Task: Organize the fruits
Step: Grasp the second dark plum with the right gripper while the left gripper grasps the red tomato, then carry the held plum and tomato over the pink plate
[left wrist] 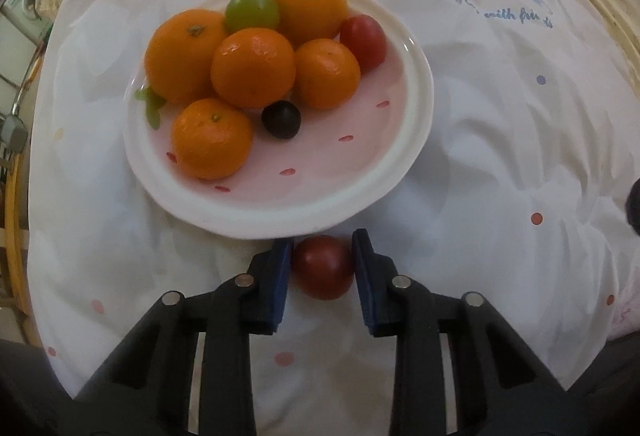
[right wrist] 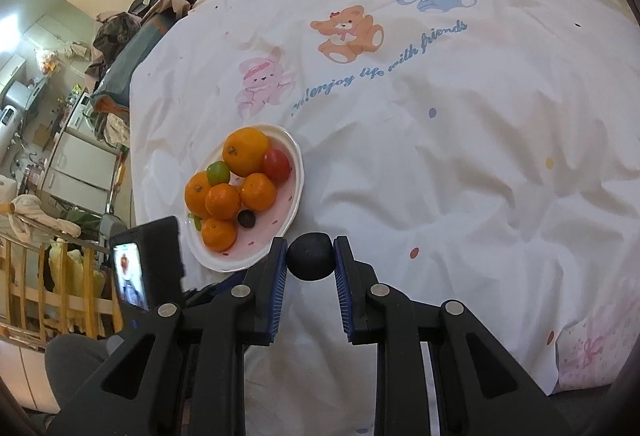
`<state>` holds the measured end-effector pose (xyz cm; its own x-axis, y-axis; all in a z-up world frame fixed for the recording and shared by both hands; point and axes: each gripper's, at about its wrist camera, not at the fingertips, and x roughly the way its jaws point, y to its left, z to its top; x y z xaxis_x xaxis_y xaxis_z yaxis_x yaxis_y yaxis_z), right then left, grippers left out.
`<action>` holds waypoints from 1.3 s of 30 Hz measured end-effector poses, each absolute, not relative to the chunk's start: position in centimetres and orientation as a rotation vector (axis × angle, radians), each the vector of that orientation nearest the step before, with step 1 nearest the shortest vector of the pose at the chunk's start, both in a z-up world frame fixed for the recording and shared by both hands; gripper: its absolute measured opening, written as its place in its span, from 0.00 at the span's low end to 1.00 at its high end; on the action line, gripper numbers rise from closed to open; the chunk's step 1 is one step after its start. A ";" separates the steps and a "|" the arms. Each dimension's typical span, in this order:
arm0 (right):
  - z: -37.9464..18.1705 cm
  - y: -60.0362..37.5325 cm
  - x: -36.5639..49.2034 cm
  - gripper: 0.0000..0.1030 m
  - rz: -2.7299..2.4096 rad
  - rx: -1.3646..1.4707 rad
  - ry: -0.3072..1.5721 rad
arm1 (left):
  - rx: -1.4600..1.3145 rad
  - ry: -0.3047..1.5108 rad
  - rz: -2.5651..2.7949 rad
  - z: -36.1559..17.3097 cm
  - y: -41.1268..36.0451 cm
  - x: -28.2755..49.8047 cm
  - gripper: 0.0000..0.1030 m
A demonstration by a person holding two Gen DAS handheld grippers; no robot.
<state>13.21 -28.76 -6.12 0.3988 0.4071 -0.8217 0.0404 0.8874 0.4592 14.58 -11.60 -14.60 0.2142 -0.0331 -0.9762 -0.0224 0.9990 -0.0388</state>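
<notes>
A white plate (left wrist: 416, 124) with pink dots lies on a white printed bedcover. It holds several oranges (left wrist: 253, 66), a green grape (left wrist: 252, 11), a red tomato (left wrist: 365, 42) and a dark grape (left wrist: 281, 119). Just below the plate's near rim, my left gripper (left wrist: 322, 262) is shut on a second red tomato (left wrist: 322, 270), its blue pads pressing both sides. In the right wrist view the same plate (right wrist: 298, 192) sits left of centre. My right gripper (right wrist: 311, 260) is shut on a dark round fruit (right wrist: 311, 261) beside the plate's near-right rim.
The left gripper's camera body with a lit screen (right wrist: 130, 276) shows at the left in the right wrist view. The bed's left edge drops to a wooden rail (right wrist: 52, 292) and a cluttered room. The bedcover (right wrist: 460, 156) stretches to the right.
</notes>
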 end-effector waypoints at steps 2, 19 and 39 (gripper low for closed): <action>-6.3 -28.6 13.3 0.24 0.242 0.439 1.156 | -0.052 1.363 -0.008 -14.2 -11.3 14.2 0.25; -5.1 -27.4 12.8 0.24 0.283 0.428 1.125 | -0.071 1.173 -0.050 -5.7 -2.2 9.3 0.25; -5.9 -24.9 17.8 0.24 0.363 0.366 1.141 | -0.011 1.129 -0.056 -5.2 -0.7 15.9 0.25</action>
<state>17.83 -24.91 -5.91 0.3722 0.4581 -0.8072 -0.0925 0.8837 0.4588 15.93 -0.73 -5.15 0.4262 -0.0507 -0.9032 0.0394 0.9985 -0.0374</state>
